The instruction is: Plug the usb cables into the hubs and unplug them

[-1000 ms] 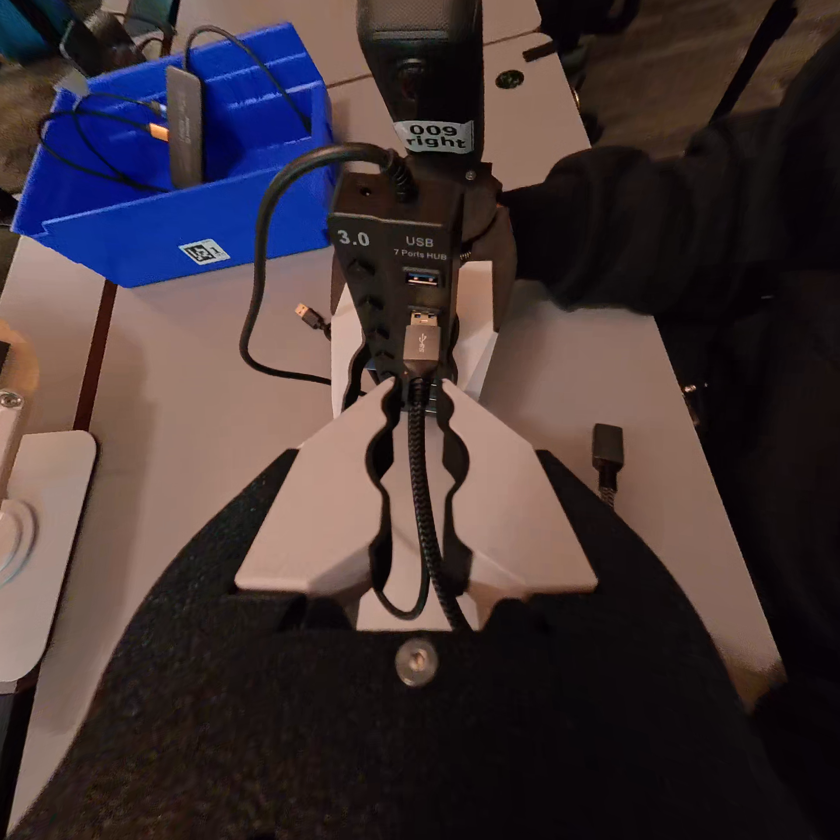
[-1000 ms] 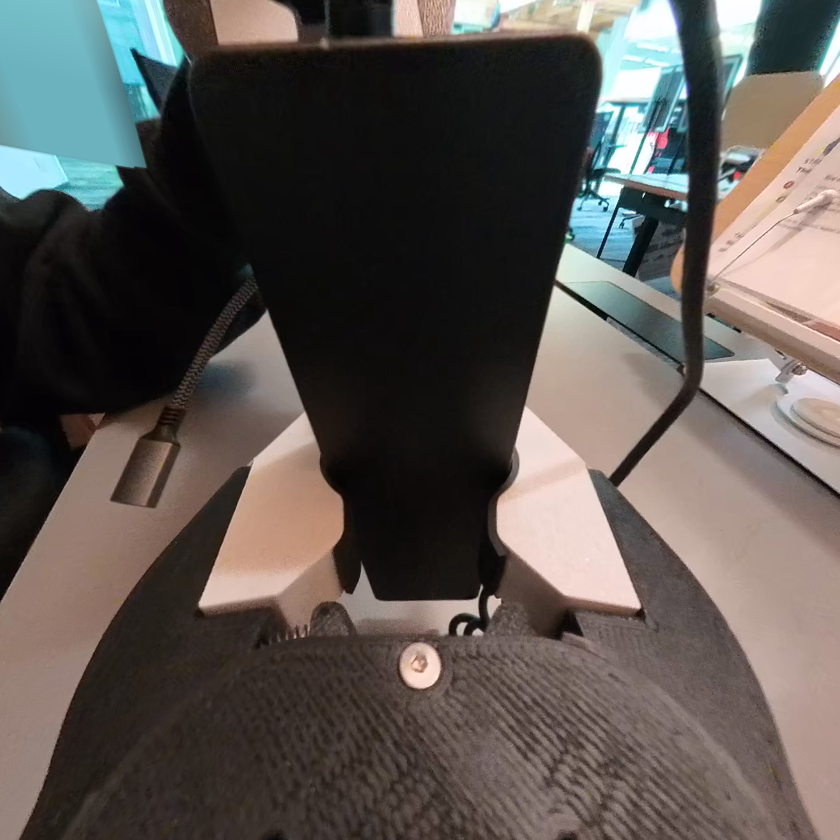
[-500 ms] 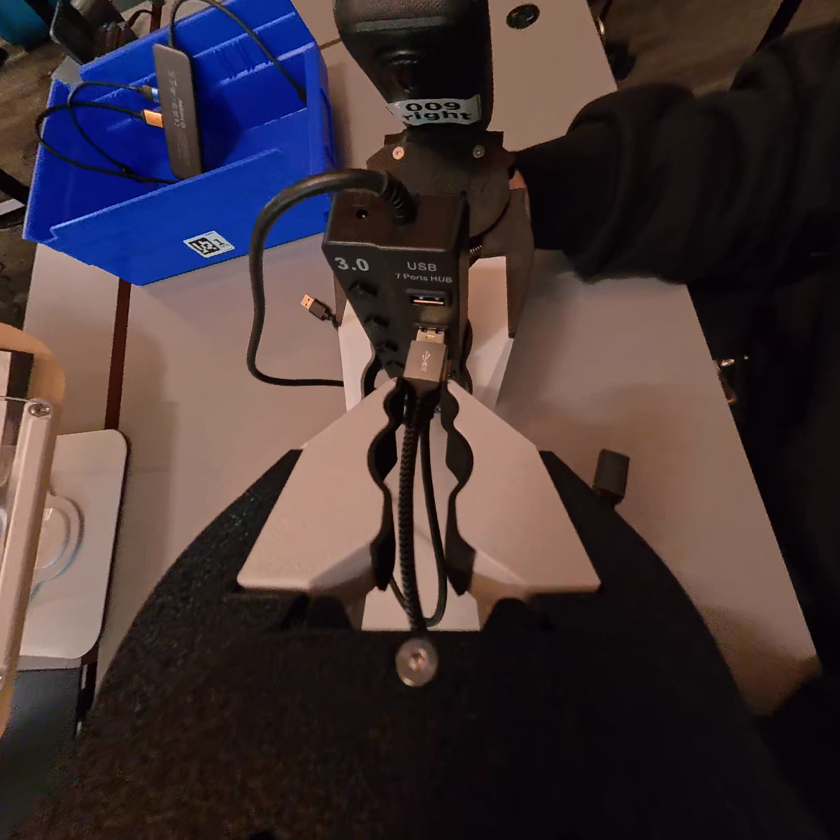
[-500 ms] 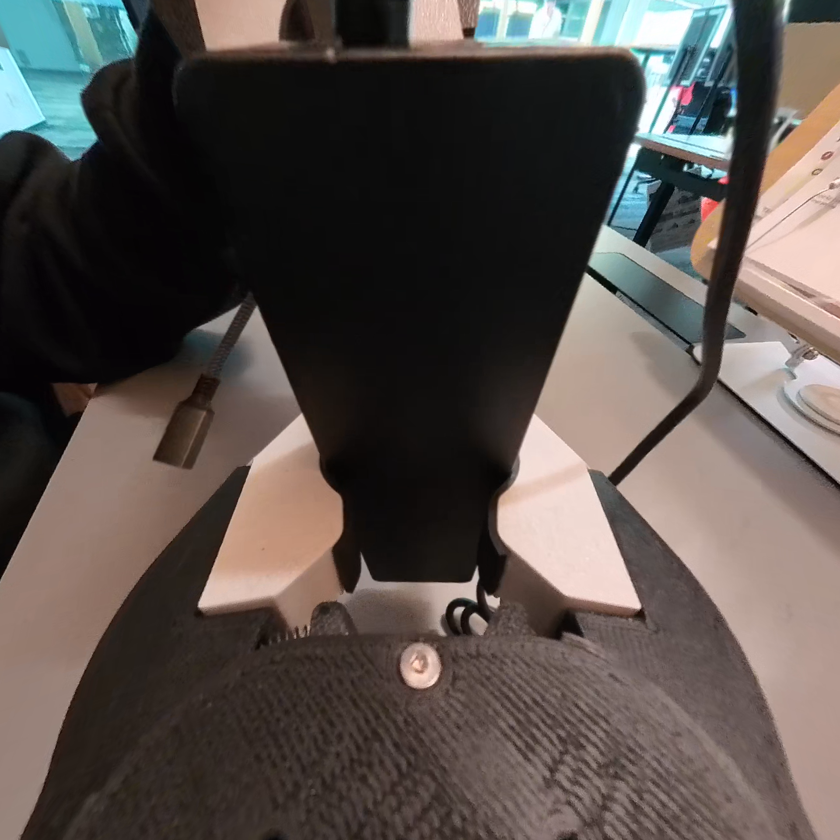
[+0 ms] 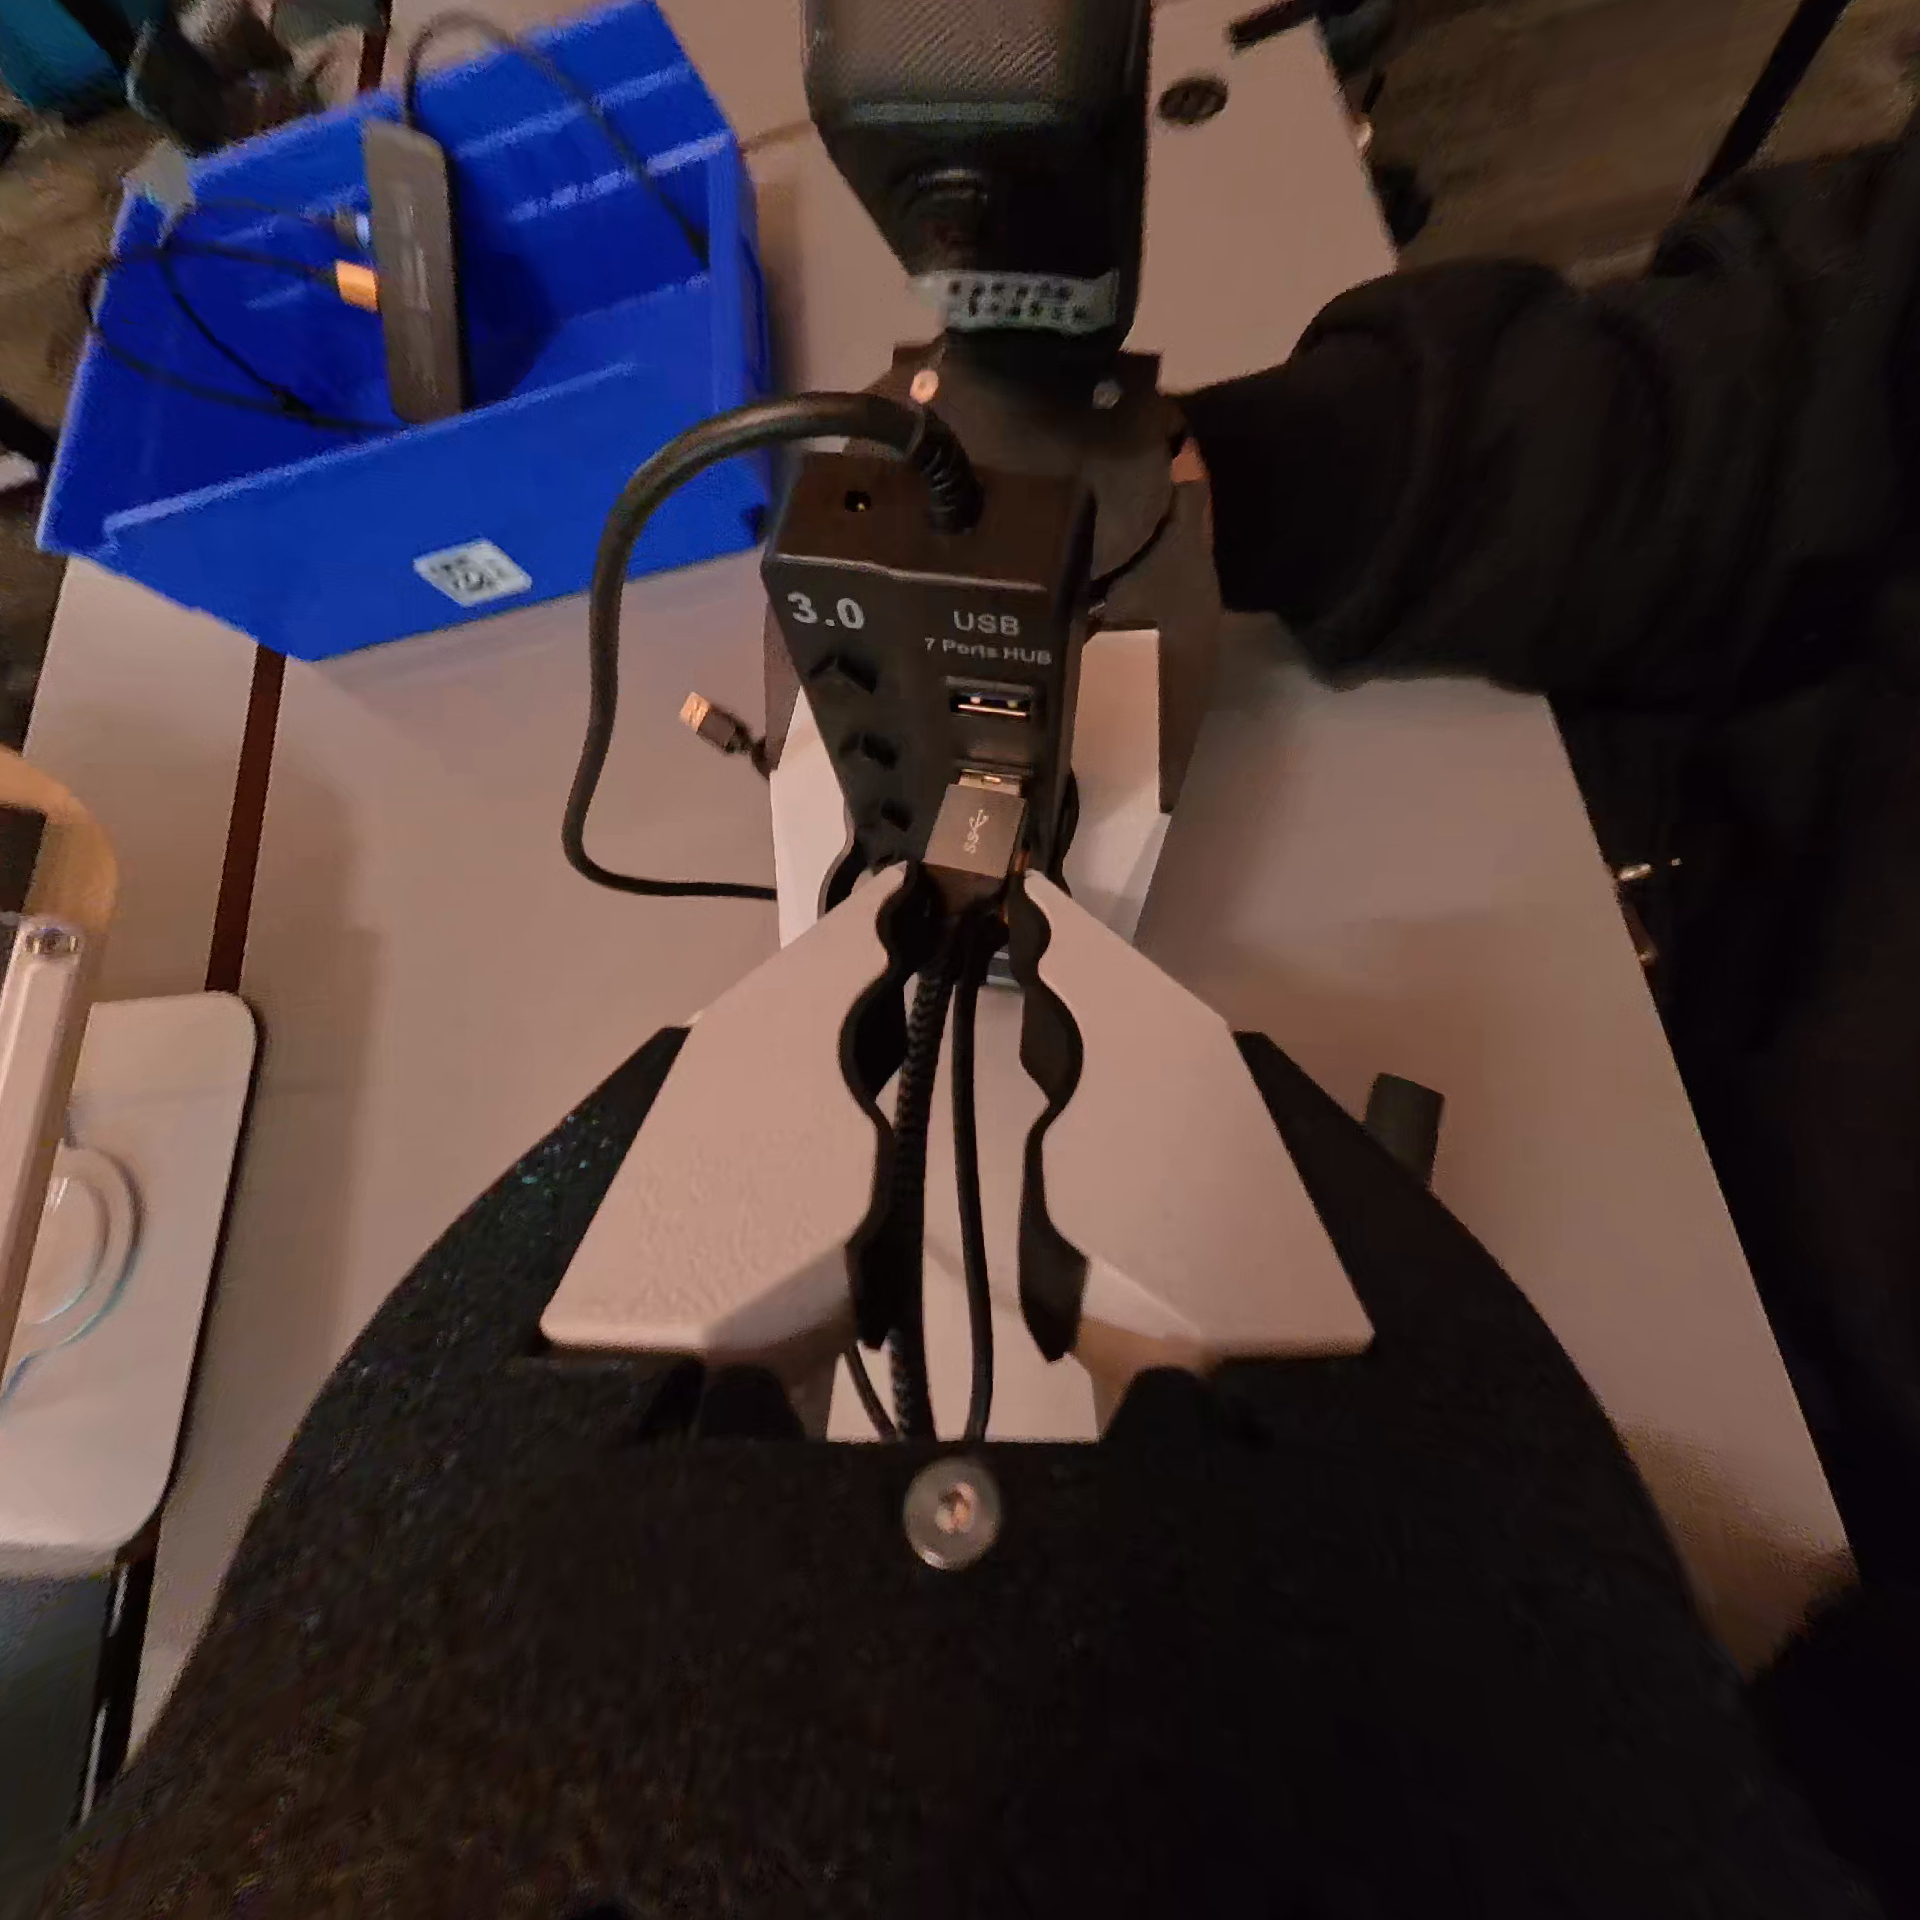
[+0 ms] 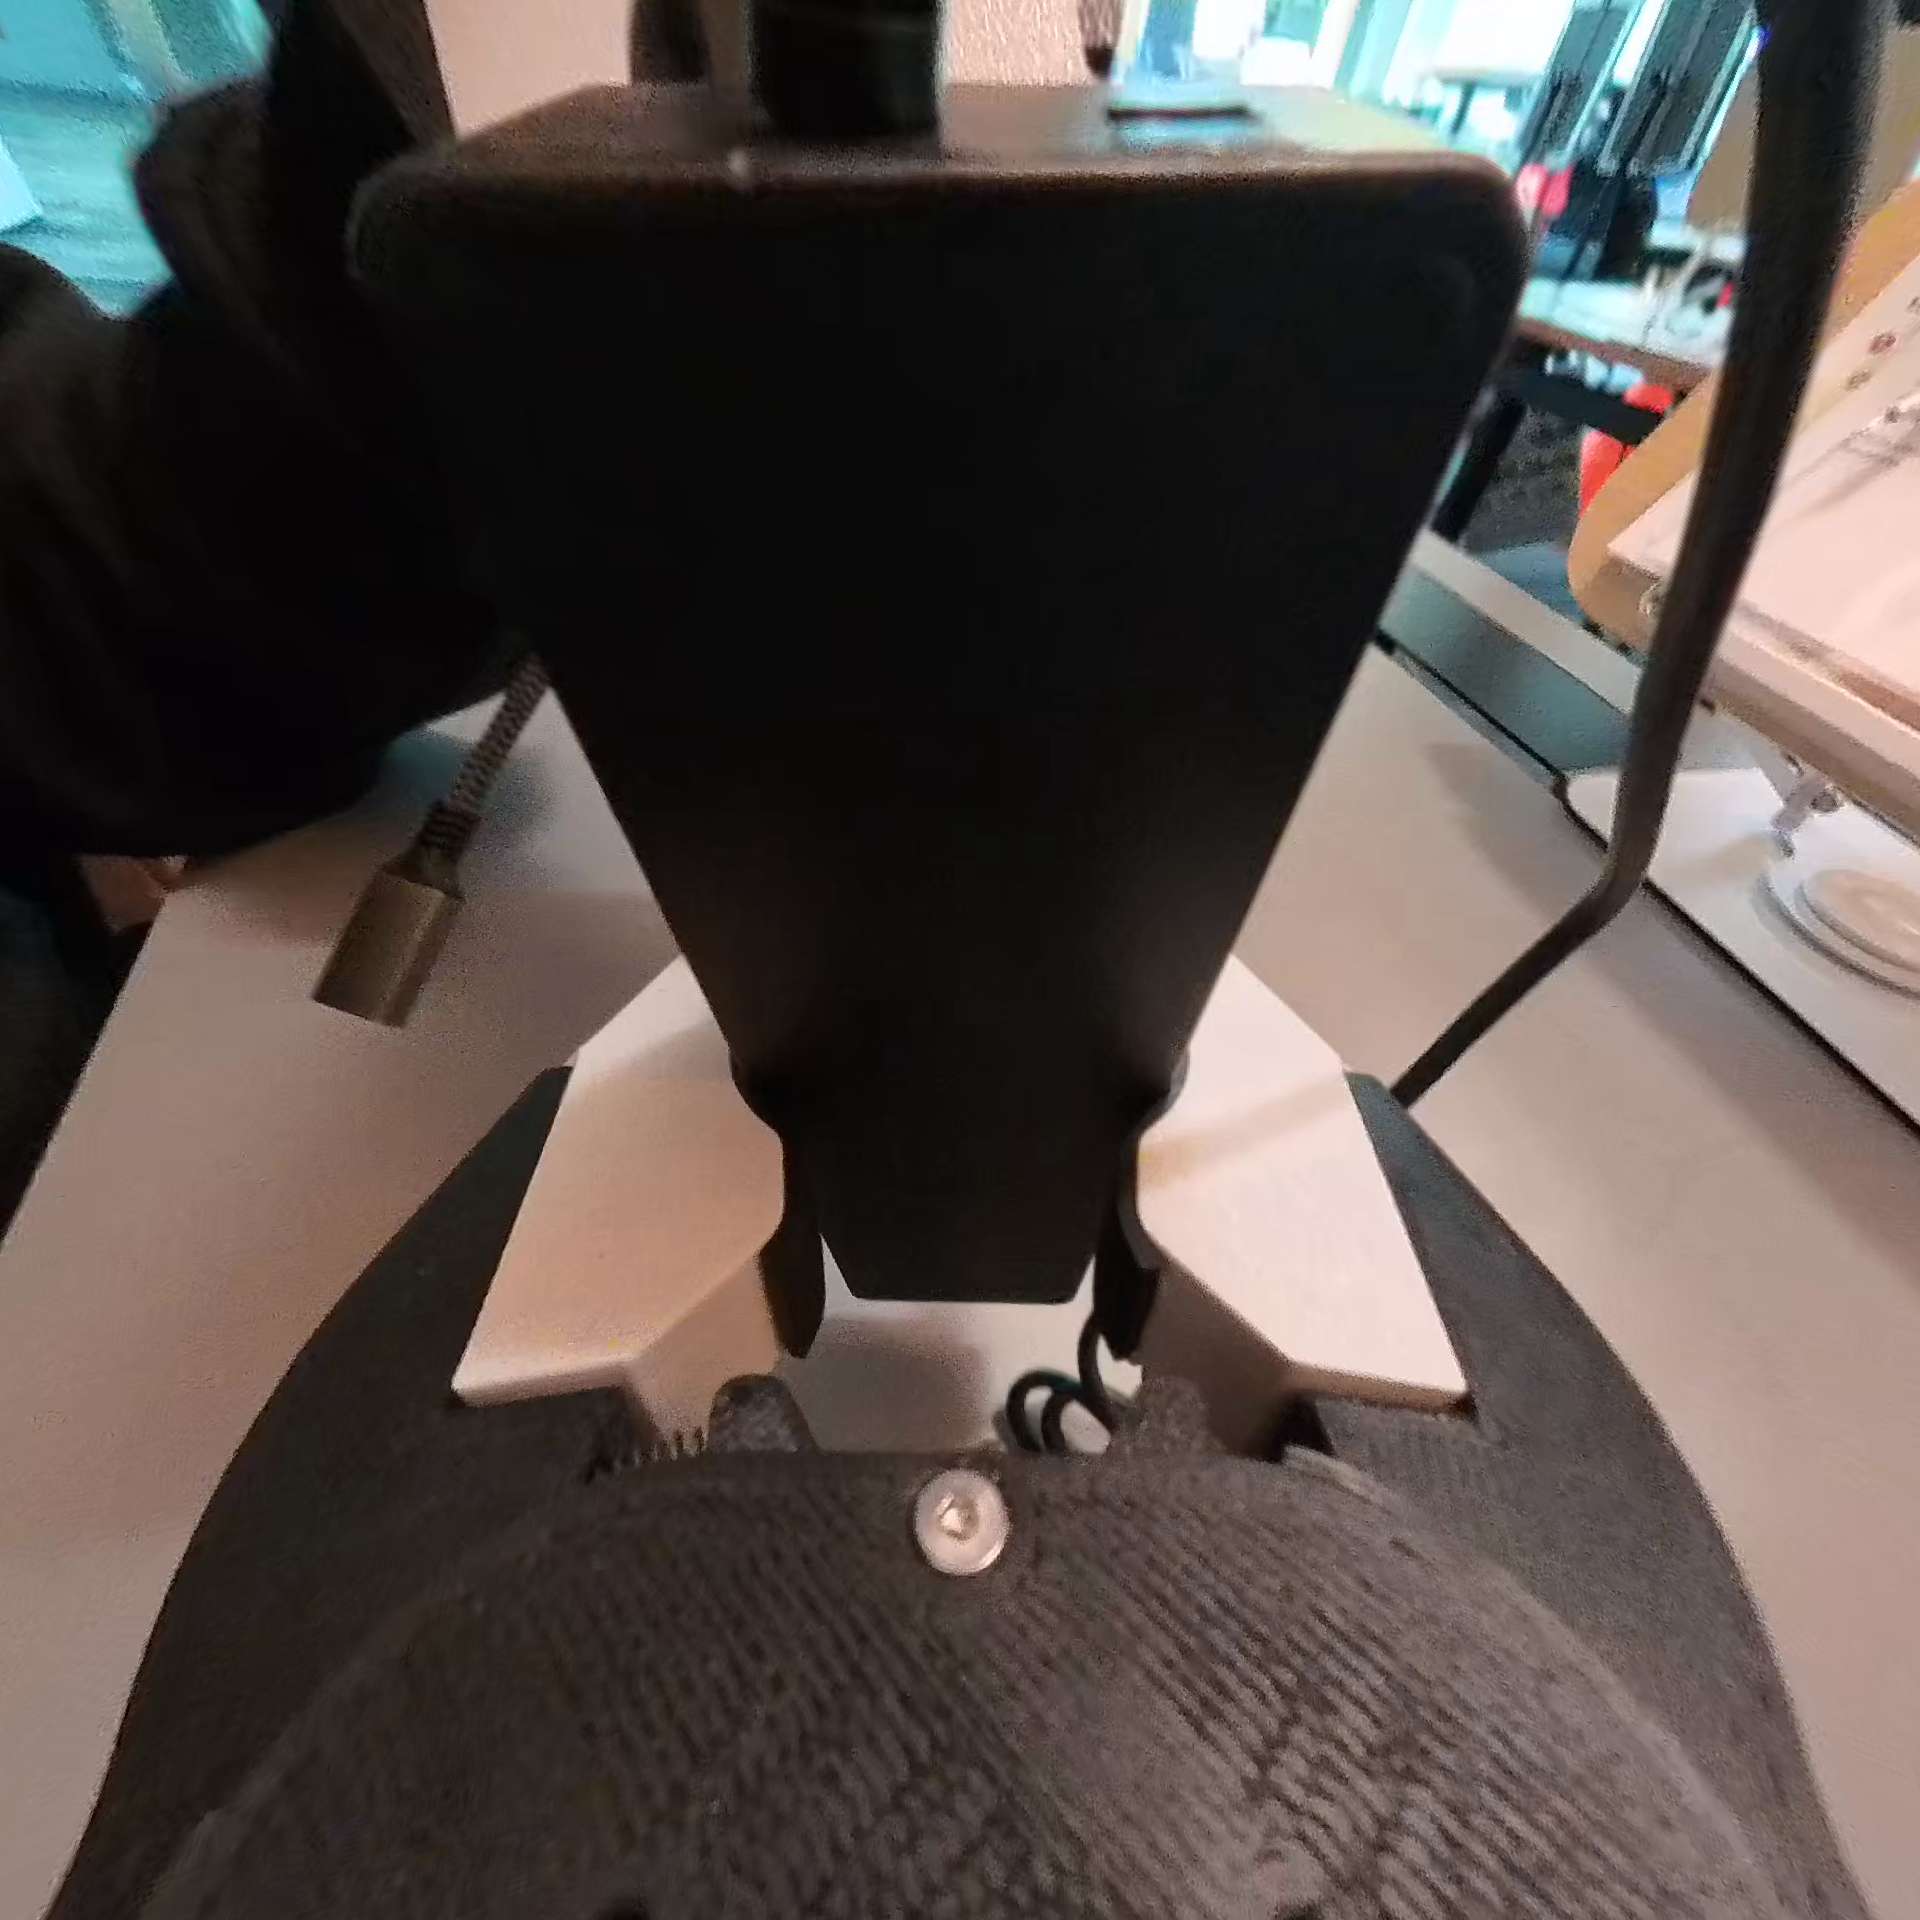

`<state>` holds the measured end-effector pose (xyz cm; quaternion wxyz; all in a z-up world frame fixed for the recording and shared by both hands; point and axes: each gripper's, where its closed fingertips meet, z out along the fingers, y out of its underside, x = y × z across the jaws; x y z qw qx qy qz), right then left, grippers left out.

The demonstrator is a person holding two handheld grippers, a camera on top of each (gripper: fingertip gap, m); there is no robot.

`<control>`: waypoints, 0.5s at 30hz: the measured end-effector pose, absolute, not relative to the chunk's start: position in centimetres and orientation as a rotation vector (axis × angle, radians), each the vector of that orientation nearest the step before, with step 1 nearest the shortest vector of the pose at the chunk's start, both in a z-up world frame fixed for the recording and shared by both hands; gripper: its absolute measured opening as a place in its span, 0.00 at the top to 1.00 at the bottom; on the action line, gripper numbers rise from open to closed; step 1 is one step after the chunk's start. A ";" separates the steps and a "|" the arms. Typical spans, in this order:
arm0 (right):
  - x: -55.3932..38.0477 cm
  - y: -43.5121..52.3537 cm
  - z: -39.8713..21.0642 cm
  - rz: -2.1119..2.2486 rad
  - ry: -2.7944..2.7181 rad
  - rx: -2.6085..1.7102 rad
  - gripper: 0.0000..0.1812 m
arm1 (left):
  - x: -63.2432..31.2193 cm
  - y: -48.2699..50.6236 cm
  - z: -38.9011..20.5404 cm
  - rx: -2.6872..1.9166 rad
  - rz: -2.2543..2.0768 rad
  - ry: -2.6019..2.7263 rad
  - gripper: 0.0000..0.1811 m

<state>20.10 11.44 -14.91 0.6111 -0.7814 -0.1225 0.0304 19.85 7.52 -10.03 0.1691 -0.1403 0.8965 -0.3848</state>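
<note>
A black multi-port USB hub (image 5: 925, 623) stands upright between my grippers. My right gripper (image 6: 956, 1195) is shut on its lower end; the hub's plain back (image 6: 935, 623) fills the right wrist view. My right gripper also shows behind the hub in the left wrist view (image 5: 997, 416). My left gripper (image 5: 961, 904) is shut on a braided USB cable (image 5: 920, 1091) just behind its grey plug (image 5: 977, 831). The plug's metal tip sits in the hub's second port from the top, with a short bit of metal showing. The cable's other grey connector (image 6: 390, 945) lies on the table.
A blue bin (image 5: 312, 540) at the back left holds a slim grey hub (image 5: 416, 281) and thin cables. The hub's own black cord (image 5: 597, 675) loops to the left, ending in a small plug (image 5: 712, 722). A person's dark sleeve (image 5: 1507, 468) is at right. A white stand base (image 5: 135, 1195) is at left.
Both grippers have shifted a little together with the hub and cable. The plug stays at the second port. Neither grip has changed.
</note>
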 end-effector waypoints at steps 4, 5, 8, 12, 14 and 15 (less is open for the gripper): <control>18.6 11.4 -12.7 0.180 -0.310 -1.674 0.66 | 18.8 7.1 -8.4 -0.276 -1.313 2.514 0.93; 18.4 11.4 -12.8 0.185 -0.320 -1.679 0.66 | 18.6 7.1 -8.6 -0.263 -1.329 2.525 0.93; 18.2 11.5 -13.2 0.192 -0.331 -1.686 0.66 | 18.5 7.2 -8.8 -0.301 -1.382 2.551 0.93; 18.5 11.4 -13.0 0.180 -0.325 -1.681 0.66 | 18.6 6.9 -8.4 -0.399 -1.525 2.574 0.93; 18.8 11.3 -13.1 0.163 -0.314 -1.688 0.66 | 18.7 7.0 -8.5 -0.421 -1.544 2.575 0.93; 19.0 11.4 -13.2 0.159 -0.304 -1.692 0.66 | 18.9 7.0 -8.6 -0.425 -1.532 2.568 0.93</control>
